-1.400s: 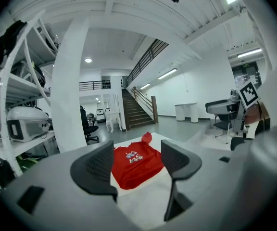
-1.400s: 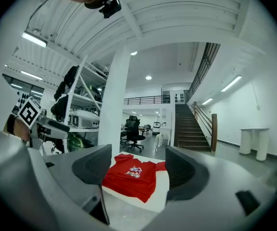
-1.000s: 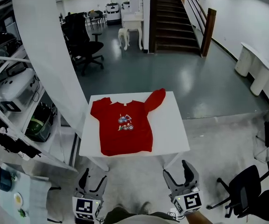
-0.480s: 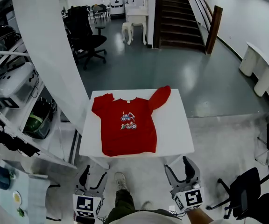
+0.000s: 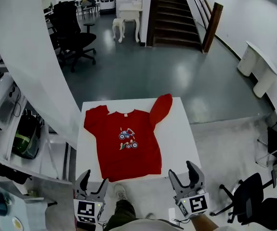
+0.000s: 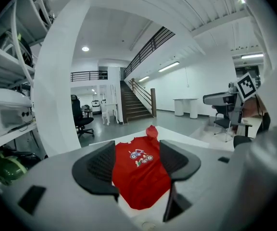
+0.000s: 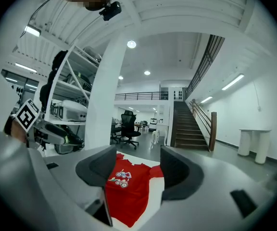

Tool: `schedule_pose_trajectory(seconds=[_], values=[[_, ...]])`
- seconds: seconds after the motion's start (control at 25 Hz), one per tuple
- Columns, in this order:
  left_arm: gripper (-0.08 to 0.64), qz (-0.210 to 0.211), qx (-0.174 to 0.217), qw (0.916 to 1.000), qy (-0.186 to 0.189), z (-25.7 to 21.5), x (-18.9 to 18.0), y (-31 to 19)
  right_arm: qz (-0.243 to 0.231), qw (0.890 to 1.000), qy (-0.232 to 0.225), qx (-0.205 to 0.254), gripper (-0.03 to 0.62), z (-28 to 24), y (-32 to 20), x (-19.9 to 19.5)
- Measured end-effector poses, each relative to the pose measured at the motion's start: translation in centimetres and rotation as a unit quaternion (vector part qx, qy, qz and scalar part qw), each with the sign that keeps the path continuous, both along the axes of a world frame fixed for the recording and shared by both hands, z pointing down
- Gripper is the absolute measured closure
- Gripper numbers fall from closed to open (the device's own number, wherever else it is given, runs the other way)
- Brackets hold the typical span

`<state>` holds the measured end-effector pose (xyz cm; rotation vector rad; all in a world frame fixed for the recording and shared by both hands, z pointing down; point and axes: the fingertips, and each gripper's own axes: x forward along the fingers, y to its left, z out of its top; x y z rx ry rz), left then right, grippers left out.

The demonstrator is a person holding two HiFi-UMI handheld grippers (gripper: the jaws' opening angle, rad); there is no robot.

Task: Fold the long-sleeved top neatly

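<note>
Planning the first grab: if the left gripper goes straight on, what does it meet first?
Probably the near hem of the red top on the white table; the left gripper frames it between open jaws, though depth is unclear.

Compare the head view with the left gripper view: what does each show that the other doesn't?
Only the head view: the whole white table from above, the top's sleeve at picture left, and a shoe below the table's near edge.

Only the left gripper view: the left gripper seen along its own jaws, which stand apart with nothing pressed between them, and the balcony railing.

Both: the red top, its other sleeve bunched at the far corner, the staircase and a black office chair.
</note>
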<state>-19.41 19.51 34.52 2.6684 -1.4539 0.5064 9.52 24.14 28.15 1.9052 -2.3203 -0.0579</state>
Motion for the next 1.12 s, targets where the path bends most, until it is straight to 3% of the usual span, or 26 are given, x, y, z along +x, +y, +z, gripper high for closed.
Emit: schedule_pose_trajectory(seconds=[0.24, 0.68, 1.12], values=[[0.27, 0.024, -0.023, 0.9994, 0.005, 1.4, -0.6, -7.0, 0.024, 1.0, 0.007, -0.018, 0.296, 0.3, -6.4, -0.7], [0.276, 0.046, -0.031, 0.9985, 0.001, 2.8, -2.5, -17.7, 0.045, 0.998, 0.017, -0.033, 0.304, 1.1, -15.2, -3.3], [0.288, 0.019, -0.026, 0.9991, -0.027, 3.8, -0.7, -24.5, 0.0, 0.999, 0.004, -0.052, 0.311, 4.3, -21.7, -3.2]])
